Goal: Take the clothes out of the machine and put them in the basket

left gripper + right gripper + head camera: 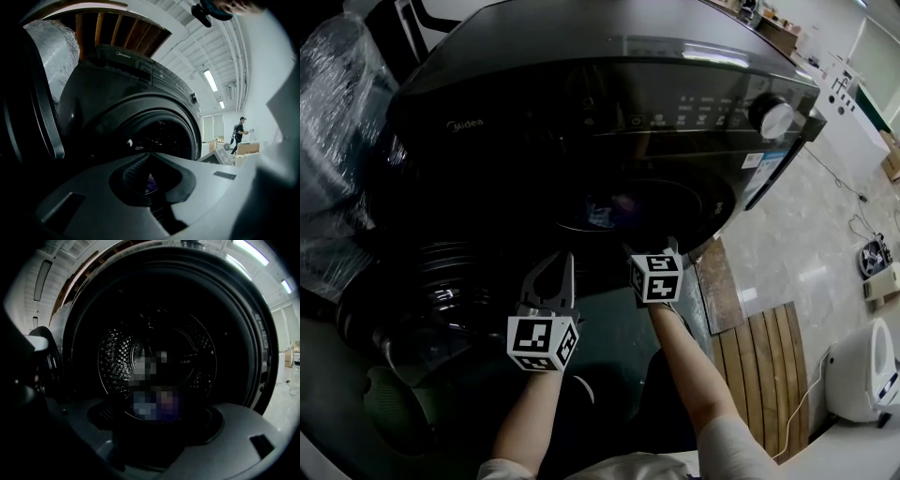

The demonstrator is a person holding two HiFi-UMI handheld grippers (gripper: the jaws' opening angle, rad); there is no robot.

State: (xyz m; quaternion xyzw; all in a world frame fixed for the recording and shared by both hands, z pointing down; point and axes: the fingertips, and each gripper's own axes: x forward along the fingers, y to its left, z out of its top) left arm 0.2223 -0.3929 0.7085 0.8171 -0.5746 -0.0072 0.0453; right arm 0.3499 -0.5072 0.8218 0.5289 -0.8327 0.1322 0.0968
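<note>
A dark front-loading washing machine [581, 84] stands with its round door [441, 281] swung open to the left. Blue and purple clothes [605, 211] lie low in the drum [154, 357], dim and partly blurred in the right gripper view. My left gripper [565, 258] hovers below the drum opening, a little left of it, jaws closed tip to tip [150, 153] on nothing. My right gripper [649, 248] is at the lower rim of the opening and points straight into the drum, its jaws apart and empty. A green mesh basket [389, 403] shows dimly at bottom left.
A plastic-wrapped bulk [337, 112] stands left of the machine. A wooden slat board [769, 375] and a white appliance [862, 375] lie on the floor to the right. The control knob [773, 117] is at the machine's top right. A person [239, 133] stands far off.
</note>
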